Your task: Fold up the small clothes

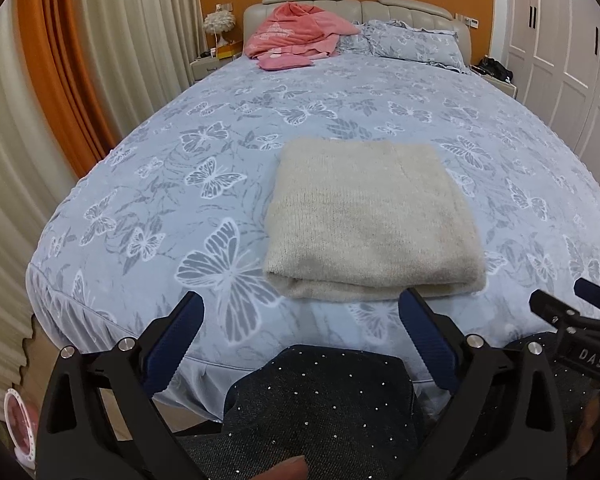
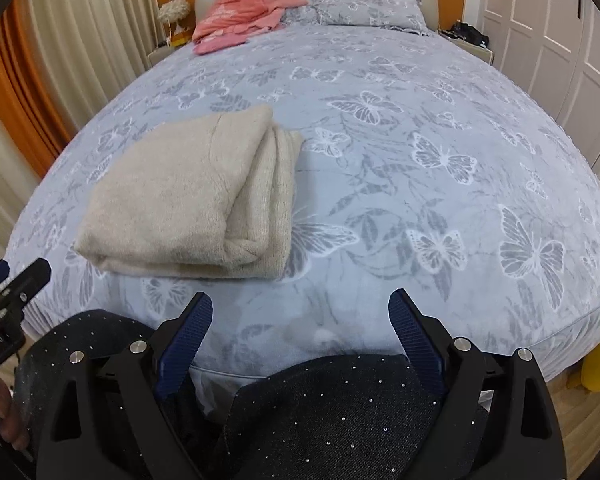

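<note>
Both jaws apart (nothing held), folded sweater (image 1: 374, 220) near bed's (image 1: 160, 184) front edge, bare bedspread to its right.

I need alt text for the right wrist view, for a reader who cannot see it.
A folded beige sweater lies on a bed with a blue butterfly-print cover, left of the open right gripper, which holds nothing. Pink clothes are heaped near the headboard.

folded beige garment (image 1: 374, 216): 1 | pink clothes pile (image 1: 296, 34): 1 | pillow (image 1: 414, 42): 1 | bed (image 1: 160, 184): 1
</note>
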Demonstrator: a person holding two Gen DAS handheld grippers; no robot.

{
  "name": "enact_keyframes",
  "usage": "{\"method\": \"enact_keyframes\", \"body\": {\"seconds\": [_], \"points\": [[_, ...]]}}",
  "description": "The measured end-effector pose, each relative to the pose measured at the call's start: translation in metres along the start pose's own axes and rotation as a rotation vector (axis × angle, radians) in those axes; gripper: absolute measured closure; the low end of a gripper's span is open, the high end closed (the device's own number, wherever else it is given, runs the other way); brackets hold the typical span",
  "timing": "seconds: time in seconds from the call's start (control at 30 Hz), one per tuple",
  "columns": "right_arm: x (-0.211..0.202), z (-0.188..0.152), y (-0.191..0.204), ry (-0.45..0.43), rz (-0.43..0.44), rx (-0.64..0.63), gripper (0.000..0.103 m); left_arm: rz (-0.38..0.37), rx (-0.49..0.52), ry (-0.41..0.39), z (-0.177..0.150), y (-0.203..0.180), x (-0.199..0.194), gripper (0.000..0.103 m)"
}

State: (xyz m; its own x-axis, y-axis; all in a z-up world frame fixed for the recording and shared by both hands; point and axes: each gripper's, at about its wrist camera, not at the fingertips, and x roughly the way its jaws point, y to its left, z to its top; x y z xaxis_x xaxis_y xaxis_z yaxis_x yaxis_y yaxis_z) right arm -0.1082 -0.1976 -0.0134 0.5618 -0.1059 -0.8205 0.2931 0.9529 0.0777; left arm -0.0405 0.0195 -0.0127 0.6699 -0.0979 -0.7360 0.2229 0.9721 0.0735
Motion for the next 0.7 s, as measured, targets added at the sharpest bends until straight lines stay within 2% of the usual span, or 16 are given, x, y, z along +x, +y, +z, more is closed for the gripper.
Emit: {"method": "enact_keyframes", "body": {"seconds": [0.27,0.7], "points": [[-0.008,-0.002,0.010,-0.038,-0.019,-0.049,0.016,0.013,0.008,-0.009,-0.003,-0.002,-0.003,0.007],[-0.017,-0.005,0.014,-0.074,-0.039,-0.059,0.016,0.033,0.005,-0.042,-0.006,-0.002,-0.011,0.006]]}}
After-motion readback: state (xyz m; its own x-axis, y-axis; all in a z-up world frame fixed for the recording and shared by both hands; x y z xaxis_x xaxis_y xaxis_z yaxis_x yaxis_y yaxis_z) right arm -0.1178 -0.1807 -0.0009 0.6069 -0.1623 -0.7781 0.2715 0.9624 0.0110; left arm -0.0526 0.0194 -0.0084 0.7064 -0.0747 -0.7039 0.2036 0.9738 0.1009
